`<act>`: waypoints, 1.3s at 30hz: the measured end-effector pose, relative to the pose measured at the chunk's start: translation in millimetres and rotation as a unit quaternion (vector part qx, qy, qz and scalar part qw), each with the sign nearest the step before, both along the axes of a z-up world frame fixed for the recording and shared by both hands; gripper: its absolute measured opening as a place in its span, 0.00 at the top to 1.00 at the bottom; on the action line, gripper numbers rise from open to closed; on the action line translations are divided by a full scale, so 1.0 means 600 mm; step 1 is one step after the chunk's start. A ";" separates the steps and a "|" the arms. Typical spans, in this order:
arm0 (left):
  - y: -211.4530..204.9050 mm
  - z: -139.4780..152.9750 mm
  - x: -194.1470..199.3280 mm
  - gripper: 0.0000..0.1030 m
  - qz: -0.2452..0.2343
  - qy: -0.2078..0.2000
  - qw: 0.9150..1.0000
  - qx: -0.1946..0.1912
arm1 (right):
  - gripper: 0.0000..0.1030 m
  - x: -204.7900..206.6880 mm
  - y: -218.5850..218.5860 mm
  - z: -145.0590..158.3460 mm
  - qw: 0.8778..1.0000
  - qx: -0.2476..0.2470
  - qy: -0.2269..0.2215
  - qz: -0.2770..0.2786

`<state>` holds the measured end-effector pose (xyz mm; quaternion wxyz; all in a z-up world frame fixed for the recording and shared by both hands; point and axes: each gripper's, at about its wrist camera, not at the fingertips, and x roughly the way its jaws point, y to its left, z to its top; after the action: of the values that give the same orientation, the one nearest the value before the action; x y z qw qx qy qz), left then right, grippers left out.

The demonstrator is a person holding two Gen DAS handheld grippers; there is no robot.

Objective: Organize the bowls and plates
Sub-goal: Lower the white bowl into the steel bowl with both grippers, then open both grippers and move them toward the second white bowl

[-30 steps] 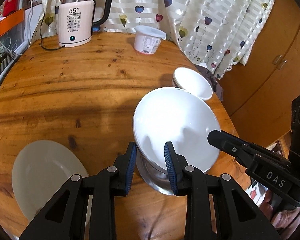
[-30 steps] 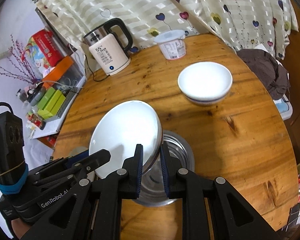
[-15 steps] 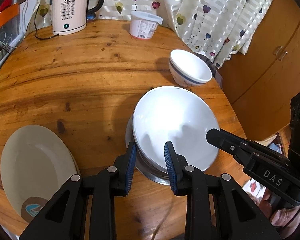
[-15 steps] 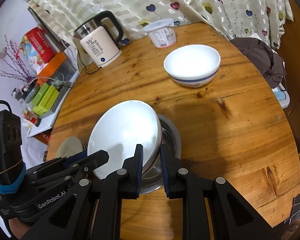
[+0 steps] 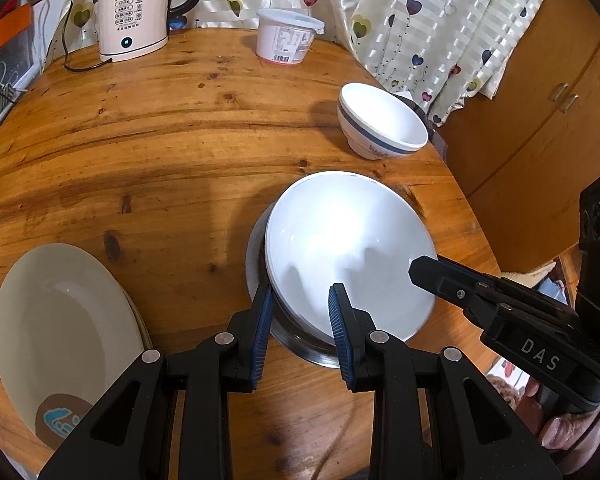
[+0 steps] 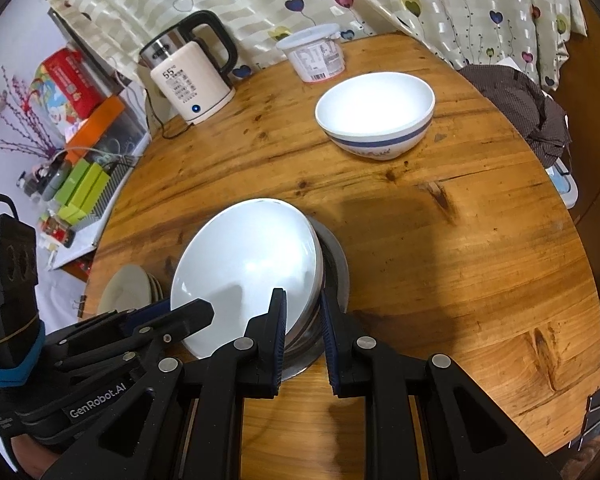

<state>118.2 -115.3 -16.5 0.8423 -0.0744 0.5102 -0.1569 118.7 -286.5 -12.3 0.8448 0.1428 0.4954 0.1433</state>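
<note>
Between the two claws, on the near right part of the round wooden bench (image 5: 172, 128), a white bowl (image 5: 348, 240) sits tilted in a shallow steel bowl (image 6: 334, 264), its far rim raised and its near rim low toward both cameras. The left claw (image 5: 300, 312) stands on the bowl's near rim at one side, one pad inside the white bowl and the other outside; whether the pads actually press I cannot tell. The right claw (image 6: 303, 320) has its jaws drawn close together on the opposite side of that rim, and they look clamped on the white bowl's edge, perhaps taking in the steel rim as well. So the bowl lies straight ahead of each claw, with the two grips roughly facing across it, neither hand clearly nearer. My judgement is that the coming move turns on levelling: the white bowl must settle flat into the steel one before either claw lets go. A blue-banded bowl (image 6: 376, 120) waits well apart toward the far edge, and a stack of cream plates (image 5: 64, 328) lies to the left.
</note>
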 end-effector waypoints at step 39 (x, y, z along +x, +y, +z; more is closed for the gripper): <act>0.013 0.019 -0.002 0.71 0.001 -0.023 1.000 0.001 | 0.71 -0.008 0.006 0.030 0.998 -0.037 -0.035 0.023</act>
<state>116.8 -107.7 -5.2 0.8539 -0.0708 0.4911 -0.1569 113.6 -282.7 6.0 0.8629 0.0951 0.4733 0.1494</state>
